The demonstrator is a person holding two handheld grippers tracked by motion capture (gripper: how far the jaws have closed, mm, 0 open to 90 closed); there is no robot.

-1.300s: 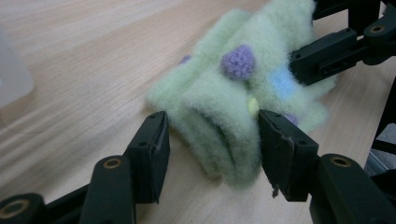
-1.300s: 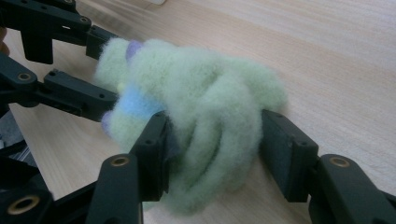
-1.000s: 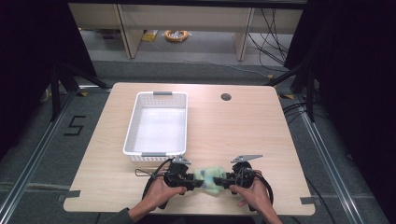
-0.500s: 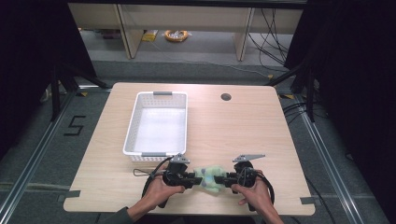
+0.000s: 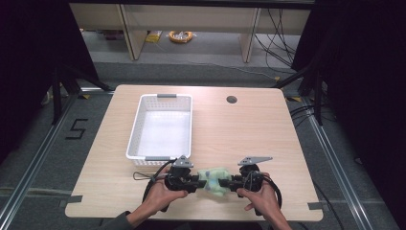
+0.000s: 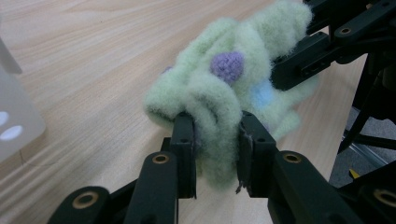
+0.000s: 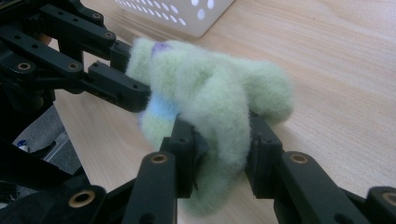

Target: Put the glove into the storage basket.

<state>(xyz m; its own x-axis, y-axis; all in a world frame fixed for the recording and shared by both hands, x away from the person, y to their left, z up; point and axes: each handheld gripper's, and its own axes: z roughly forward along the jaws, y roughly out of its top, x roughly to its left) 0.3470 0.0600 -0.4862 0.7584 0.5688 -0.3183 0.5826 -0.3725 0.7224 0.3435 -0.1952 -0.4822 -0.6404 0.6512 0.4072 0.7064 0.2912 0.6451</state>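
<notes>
Both grippers have just been closing on the same soft thing. The left gripper now pinches a fold of the fluffy green cloth between its jaws, and the right gripper clamps another fold of it from the opposite side. In the earlier high views the jaws looked a little wider around the cloth; now the pads press into the fleece on both sides.

The green cloth is at the near edge of the counter, between the two hands, bunched up. If it touches the wood or hangs slightly above it, I cannot tell. The white basket stands farther away and to the left, with nothing visible inside.

I judge that the grasping step is finished, so the cloth is ready to be lifted or spread, perhaps toward the basket.
</notes>
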